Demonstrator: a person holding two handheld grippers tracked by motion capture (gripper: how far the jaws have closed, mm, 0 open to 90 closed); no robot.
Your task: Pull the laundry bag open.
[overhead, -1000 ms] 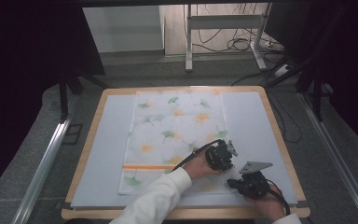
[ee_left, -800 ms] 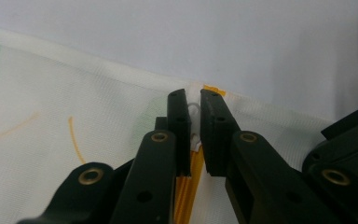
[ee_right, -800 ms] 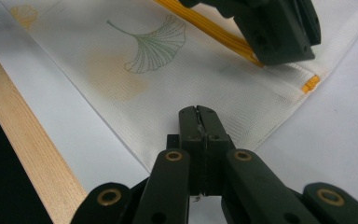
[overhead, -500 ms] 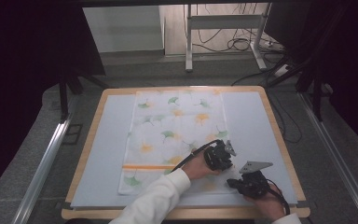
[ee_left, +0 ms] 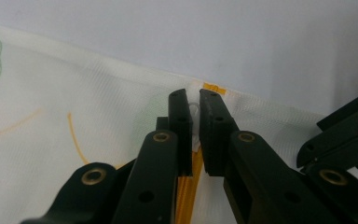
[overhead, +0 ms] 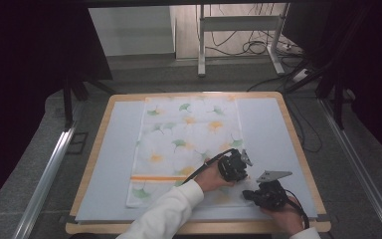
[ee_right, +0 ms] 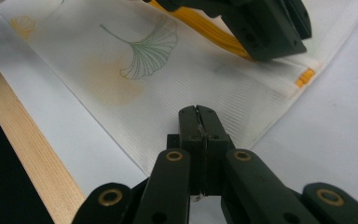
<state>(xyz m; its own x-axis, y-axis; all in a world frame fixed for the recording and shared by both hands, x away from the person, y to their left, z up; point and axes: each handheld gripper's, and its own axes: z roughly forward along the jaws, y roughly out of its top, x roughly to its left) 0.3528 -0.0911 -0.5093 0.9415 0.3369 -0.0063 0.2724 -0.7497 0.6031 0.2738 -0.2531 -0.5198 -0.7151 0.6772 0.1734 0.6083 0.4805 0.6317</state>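
**A:** Where is the cloth (overhead: 189, 144) lying?

**B:** It is spread flat on the pale mat (overhead: 114, 164) of the wooden-rimmed table (overhead: 94, 154), running from the 12 o'clock edge down toward 6 o'clock in the high view. It is white with green and yellow ginkgo leaves and an orange stripe (overhead: 154, 178) across its near end.

**A:** And the left gripper (overhead: 235, 166)?

**B:** It sits at the cloth's right edge, around 4 o'clock from the cloth's middle. In the left gripper view its jaws are clenched on a small pinch of the white hem (ee_left: 195, 112), right where the orange stripe meets the edge, with the bare mat beyond at 12 o'clock.

**A:** The right gripper (overhead: 266, 194)?

**B:** It is at 5 o'clock from the left one, near the cloth's near right corner. In the right gripper view its jaws (ee_right: 198, 122) are pressed together; a thin bit of white fabric shows between the tips, so it is grasping the cloth's edge there. The rest of the cloth spreads away toward 11 o'clock, and the left gripper (ee_right: 256, 28) is at 1 o'clock.
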